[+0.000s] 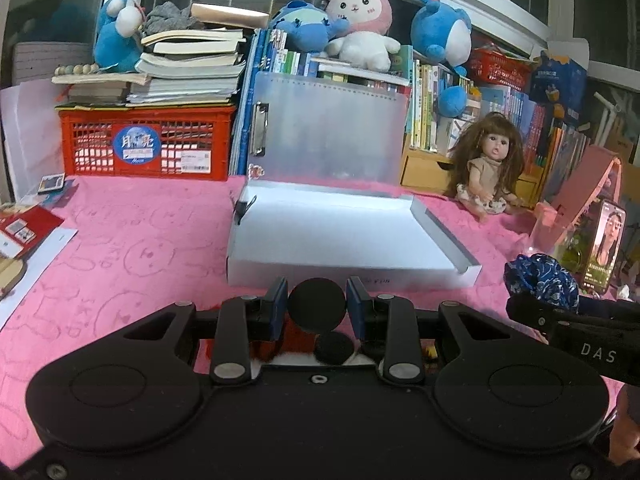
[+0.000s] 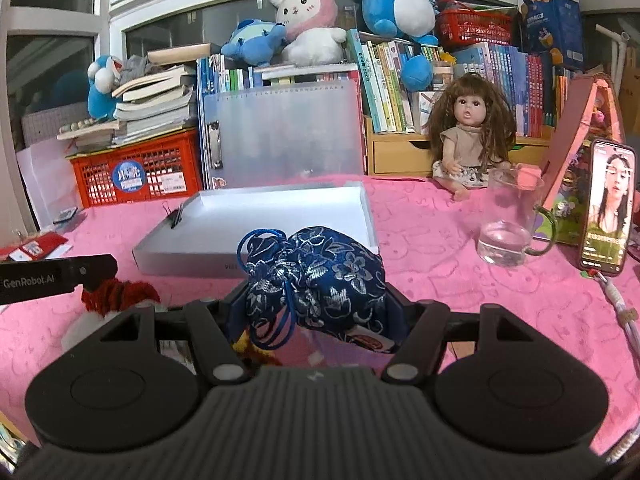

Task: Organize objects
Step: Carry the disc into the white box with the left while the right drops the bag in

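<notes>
An open white shallow box lies on the pink cloth, just beyond both grippers; it also shows in the right wrist view. My left gripper is shut on a small toy with round black ears and a red and white body. My right gripper is shut on a blue floral drawstring pouch, held just before the box's near edge. In the left wrist view the pouch and right gripper sit at the right. The left gripper's arm and the red toy show at the left of the right wrist view.
A doll sits at the back right. A glass mug and a lit phone stand on the right. A red crate with stacked books, a translucent folder, plush toys and bookshelves line the back. Cards lie left.
</notes>
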`<state>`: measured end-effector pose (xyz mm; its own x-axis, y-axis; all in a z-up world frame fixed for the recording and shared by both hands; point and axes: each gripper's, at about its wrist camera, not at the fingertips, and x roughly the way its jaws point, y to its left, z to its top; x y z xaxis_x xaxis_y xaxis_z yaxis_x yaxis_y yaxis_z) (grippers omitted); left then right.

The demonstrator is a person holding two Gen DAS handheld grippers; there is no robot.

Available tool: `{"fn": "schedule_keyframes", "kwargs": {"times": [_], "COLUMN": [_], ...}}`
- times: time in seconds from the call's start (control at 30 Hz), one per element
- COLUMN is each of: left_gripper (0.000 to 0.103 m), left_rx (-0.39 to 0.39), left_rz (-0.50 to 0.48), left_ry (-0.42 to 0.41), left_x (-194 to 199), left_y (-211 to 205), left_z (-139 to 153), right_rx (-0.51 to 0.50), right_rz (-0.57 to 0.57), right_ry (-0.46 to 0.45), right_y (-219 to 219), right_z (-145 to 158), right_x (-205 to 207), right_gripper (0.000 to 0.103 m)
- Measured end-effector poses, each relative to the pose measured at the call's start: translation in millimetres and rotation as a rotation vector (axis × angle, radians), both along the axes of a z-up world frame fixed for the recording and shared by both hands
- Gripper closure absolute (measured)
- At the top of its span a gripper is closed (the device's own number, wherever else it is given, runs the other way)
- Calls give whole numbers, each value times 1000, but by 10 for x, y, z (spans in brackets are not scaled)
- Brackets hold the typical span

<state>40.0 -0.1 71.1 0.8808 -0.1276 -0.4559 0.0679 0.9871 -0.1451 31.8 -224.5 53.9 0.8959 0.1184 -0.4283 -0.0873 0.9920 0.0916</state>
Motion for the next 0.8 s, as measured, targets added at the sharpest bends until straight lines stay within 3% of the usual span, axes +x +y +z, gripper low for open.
{"fn": "schedule_keyframes", "kwargs": {"times": [0.33, 0.8], "left_gripper": [73, 73], "left_rx": [1, -25], "left_rz": [-6, 15], "left_ry": [2, 32], "left_x": [442, 1238], "left_y": [-96, -43], "left_z": [110, 167], "right_rx": [24, 93], "right_rz": [18, 57], "right_ry": [0, 81], "right_y": [-27, -103], "right_z": [107, 156], "right_x": [357, 1082], "right_gripper": [35, 35]}}
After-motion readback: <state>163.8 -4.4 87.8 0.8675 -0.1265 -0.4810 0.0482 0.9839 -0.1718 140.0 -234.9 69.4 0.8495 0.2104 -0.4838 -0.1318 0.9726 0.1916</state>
